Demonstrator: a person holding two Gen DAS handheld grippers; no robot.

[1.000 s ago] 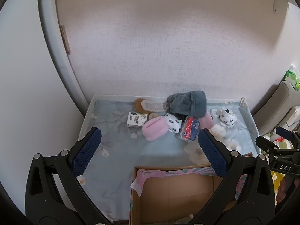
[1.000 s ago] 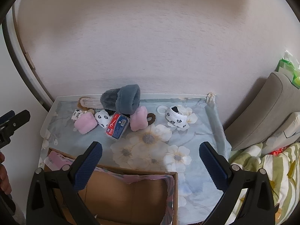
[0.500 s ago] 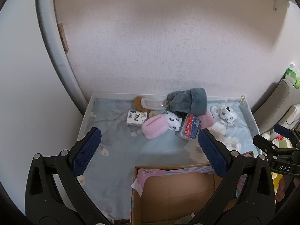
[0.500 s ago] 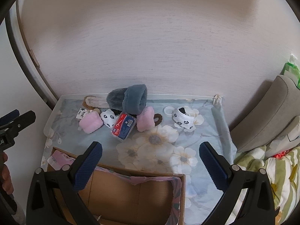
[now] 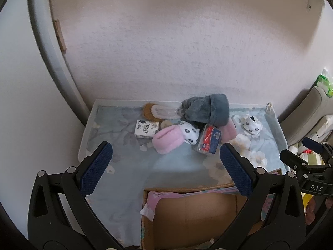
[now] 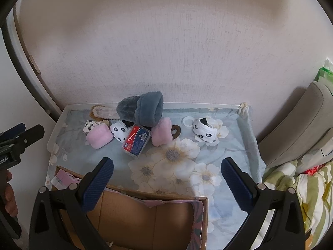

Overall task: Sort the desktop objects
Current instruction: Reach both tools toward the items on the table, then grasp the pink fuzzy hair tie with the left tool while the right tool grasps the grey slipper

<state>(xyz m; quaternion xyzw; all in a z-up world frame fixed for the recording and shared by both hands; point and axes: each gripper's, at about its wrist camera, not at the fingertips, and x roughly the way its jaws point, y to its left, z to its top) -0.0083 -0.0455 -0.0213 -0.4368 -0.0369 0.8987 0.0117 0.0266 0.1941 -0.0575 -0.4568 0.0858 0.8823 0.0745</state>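
**Two grippers spread wide above the table, nothing held**

Left gripper (image 5: 164, 167): blue-padded fingers (image 5: 96, 167) far apart, empty, held above the near part of the table (image 5: 124, 166). Right gripper (image 6: 166, 179): fingers (image 6: 236, 184) likewise far apart, empty, above the flower-print cloth.

Cardboard box (image 6: 145, 218): open, at the near edge of the table, below both grippers. Pink paper lining shows at its rim; the inside looks bare as far as it can be seen.

Items to sort sit clustered at the far side, near the wall:
- grey-blue fleece hat (image 6: 143, 109), on its side, opening toward the camera, resting partly over its neighbours
- pink plush item (image 6: 100, 135) left of centre; second pink plush item (image 6: 161, 131) just right of the hat
- white sock with black print (image 6: 119, 130) between the left pink item and the plastic case
- clear plastic case with red-and-blue label (image 6: 136, 140), tilted, nearest the grippers
- small printed box (image 5: 144, 129) at the left end of the cluster
- brown-edged insole-like piece (image 5: 158, 111) against the far rim, partly under the hat
- second printed white sock (image 6: 205, 130) apart to the right, with a white ring (image 6: 188, 121) just beside it

Brown loop peeking from behind the right pink item: identity not clear
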